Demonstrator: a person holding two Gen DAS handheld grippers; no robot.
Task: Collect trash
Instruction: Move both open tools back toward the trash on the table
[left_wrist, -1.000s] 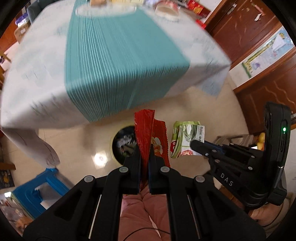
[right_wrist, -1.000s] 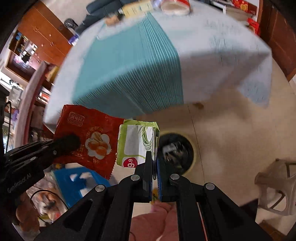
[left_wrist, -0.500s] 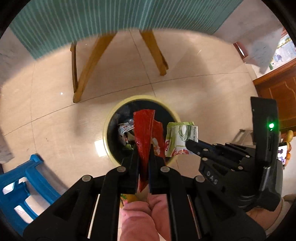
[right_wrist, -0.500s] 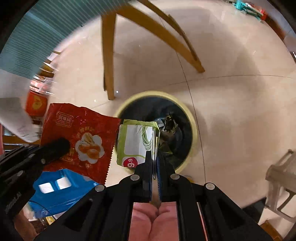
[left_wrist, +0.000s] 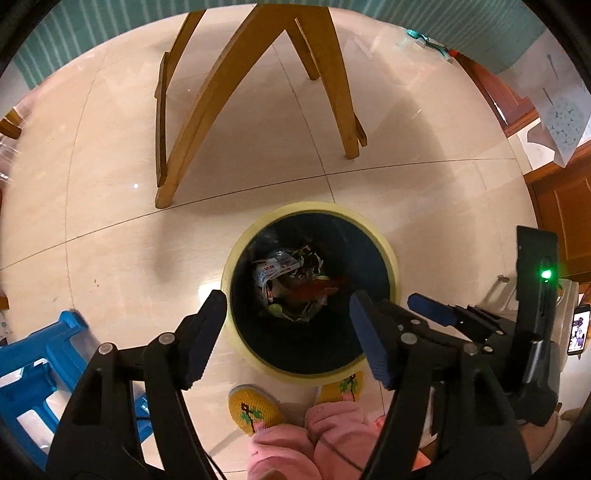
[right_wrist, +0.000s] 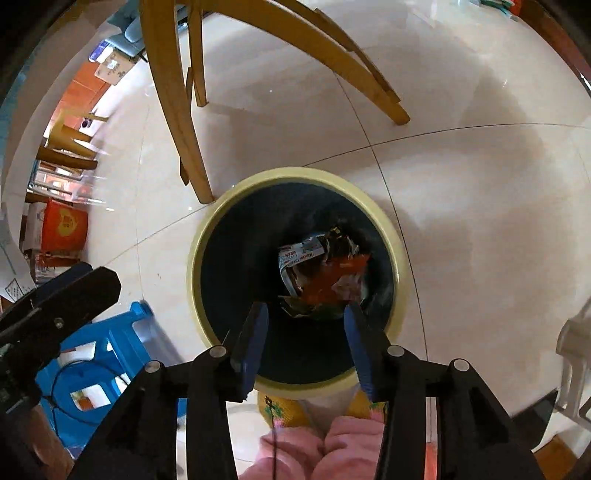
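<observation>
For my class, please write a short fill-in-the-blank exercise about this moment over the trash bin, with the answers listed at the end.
1. Both the left claw and the right claw are ____.
2. The red wrapper lies inside the ____.
3. The bin's rim is pale ____.
4. The plastic stool on the floor is ____.

Answers: open; bin; yellow; blue

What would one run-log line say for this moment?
left gripper: open, empty | right gripper: open, empty | red wrapper: inside trash bin | both grippers above bin
</observation>
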